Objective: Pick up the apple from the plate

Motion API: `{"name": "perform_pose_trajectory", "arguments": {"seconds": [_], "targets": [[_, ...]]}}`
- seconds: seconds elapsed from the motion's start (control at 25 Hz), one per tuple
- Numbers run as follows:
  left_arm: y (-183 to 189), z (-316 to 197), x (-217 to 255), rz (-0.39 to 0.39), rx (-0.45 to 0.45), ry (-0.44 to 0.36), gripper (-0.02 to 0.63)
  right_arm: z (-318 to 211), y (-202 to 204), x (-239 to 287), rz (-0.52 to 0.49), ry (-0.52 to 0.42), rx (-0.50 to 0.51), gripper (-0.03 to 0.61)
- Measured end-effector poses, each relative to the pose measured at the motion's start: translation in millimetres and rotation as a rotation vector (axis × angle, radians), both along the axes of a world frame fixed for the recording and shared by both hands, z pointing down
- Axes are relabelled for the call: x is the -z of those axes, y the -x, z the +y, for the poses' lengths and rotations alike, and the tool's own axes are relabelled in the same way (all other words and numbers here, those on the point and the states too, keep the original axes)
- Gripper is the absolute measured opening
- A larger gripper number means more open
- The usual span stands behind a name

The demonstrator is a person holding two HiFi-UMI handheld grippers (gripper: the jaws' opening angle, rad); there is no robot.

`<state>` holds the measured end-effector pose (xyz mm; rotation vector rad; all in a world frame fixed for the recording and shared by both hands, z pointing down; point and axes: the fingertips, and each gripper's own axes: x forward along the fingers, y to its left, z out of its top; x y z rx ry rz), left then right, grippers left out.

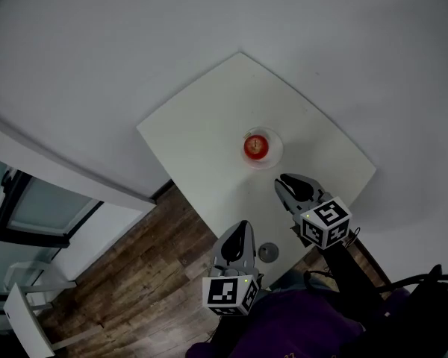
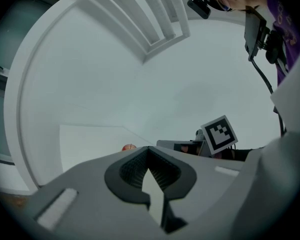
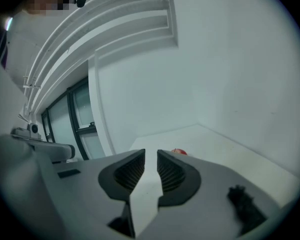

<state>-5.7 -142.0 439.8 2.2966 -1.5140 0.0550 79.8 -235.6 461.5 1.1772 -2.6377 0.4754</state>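
A red apple (image 1: pixel 256 147) sits on a small pale plate (image 1: pixel 277 154) near the middle of the white table (image 1: pixel 201 136). My right gripper (image 1: pixel 281 179) hovers over the table just short of the plate, its jaws a narrow gap apart with nothing between them. In the right gripper view only the top of the apple (image 3: pixel 179 151) shows past the right gripper (image 3: pixel 151 152). My left gripper (image 1: pixel 243 224) is at the table's near edge, jaws shut and empty. In the left gripper view the apple (image 2: pixel 129 147) peeks over the left gripper (image 2: pixel 148 148), mostly hidden.
The table stands in a corner against white walls. Dark wooden floor (image 1: pixel 134 274) lies to the left and front, with a round grey disc (image 1: pixel 268 252) below the table edge. Glass doors (image 1: pixel 30 207) and a white chair (image 1: pixel 22 312) are at far left.
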Motion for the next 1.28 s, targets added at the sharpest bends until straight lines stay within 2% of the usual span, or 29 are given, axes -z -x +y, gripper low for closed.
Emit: {"name": "perform_pose_trajectory", "arguments": {"seconds": [0.08, 0.24, 0.52, 0.72, 1.0, 1.28], "targets": [[1, -9, -2, -0.010, 0.034, 0.004, 0.006, -16, 3, -8, 0.012, 0.012, 0.028, 0.083], [-2, -33, -16, -0.006, 0.079, 0.016, 0.006, -58, -3, -32, 0.045, 0.027, 0.048, 0.100], [-2, -39, -7, 0.003, 0.079, 0.004, 0.006, -79, 7, -43, 0.098, 0.052, 0.082, 0.177], [-7, -45, -2, 0.016, 0.077, 0.003, 0.006, -92, 20, -56, 0.237, 0.019, 0.155, 0.249], [-8, -51, -3, 0.011, 0.086, 0.002, 0.006, -114, 30, -91, 0.418, -0.004, 0.227, 0.315], [2, -57, -14, 0.006, 0.103, 0.027, 0.006, -134, 40, -114, 0.543, -0.017, 0.296, 0.341]]}}
